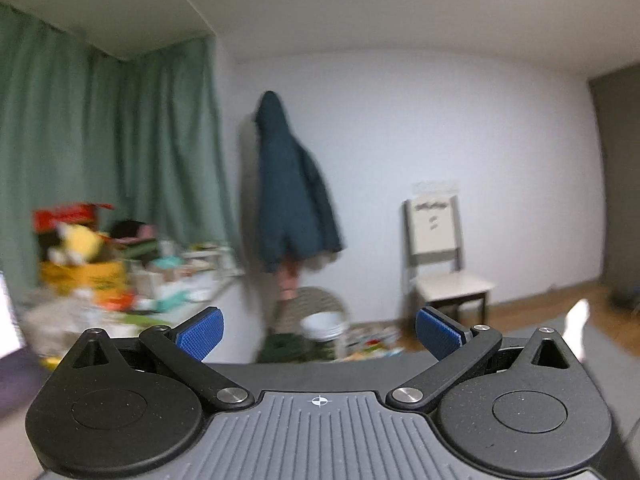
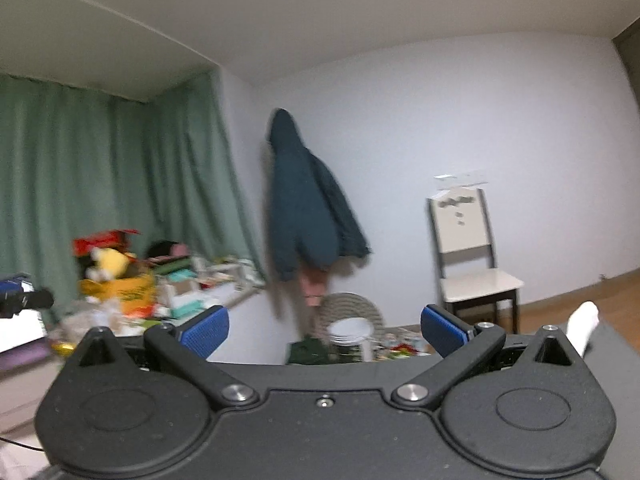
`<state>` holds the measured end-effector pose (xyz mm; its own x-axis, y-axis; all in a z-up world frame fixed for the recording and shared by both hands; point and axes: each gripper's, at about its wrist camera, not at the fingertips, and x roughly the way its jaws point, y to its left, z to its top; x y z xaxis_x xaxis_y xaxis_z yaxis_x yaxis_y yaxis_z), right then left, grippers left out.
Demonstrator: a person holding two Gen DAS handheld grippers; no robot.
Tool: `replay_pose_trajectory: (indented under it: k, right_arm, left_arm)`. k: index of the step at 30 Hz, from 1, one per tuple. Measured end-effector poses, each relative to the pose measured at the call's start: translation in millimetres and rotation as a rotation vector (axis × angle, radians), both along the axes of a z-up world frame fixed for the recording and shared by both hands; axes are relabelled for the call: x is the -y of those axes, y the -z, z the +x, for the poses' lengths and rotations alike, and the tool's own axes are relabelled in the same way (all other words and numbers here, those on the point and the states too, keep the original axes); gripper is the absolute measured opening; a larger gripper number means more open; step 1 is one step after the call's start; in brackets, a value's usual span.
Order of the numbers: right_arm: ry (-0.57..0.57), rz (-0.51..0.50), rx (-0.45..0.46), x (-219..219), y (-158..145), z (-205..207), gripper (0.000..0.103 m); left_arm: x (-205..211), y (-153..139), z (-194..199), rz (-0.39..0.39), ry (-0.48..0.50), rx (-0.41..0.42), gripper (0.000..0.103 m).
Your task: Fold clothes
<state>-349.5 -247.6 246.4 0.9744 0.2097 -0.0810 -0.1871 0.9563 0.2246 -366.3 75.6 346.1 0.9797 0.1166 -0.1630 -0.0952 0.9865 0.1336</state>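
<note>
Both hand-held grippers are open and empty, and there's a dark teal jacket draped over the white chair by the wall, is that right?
Not quite. The dark teal jacket hangs on the wall near the green curtain, apart from the white chair; the right wrist view shows this. Both the left hand-held gripper and right hand-held gripper are open and empty.

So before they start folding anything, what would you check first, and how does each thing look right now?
1. Left hand-held gripper open and empty: ok.
2. Right hand-held gripper open and empty: ok.
3. A garment within reach to fold: not ok; the only clear one is the dark jacket hanging on the far wall.
4. A flat surface to fold on: cannot tell; both views point across the room.
5. Sharp view: not ok; both pictures are blurred.
6. Clear path to the jacket: cannot tell; clutter and a chair stand nearby.
</note>
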Motion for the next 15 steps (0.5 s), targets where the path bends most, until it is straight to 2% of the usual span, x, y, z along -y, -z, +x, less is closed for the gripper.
replay_pose_trajectory:
  k: [4, 6, 9, 12, 15]
  right_arm:
    - [-0.028, 0.067, 0.011, 20, -16, -37, 0.103]
    - [-0.001, 0.06, 0.014, 22, -17, -46, 0.103]
    - [0.035, 0.031, -0.001, 17, -12, -55, 0.103]
    - [0.012, -0.007, -0.03, 2, -3, -60, 0.103]
    - [-0.059, -0.034, -0.052, -18, 6, -65, 0.103]
  left_arm:
    - [-56, -22, -83, 0.079, -0.158, -0.025, 0.103]
    - [-84, -28, -125, 0.124, -0.27, -0.04, 0.103]
    - [-124, -26, -172, 0.147, -0.437, -0.054, 0.103]
    - [-162, -17, -204, 0.076, -0.502, -0.085, 0.103]
    - [-206, 13, -217, -0.06, -0.498, -0.128, 0.103]
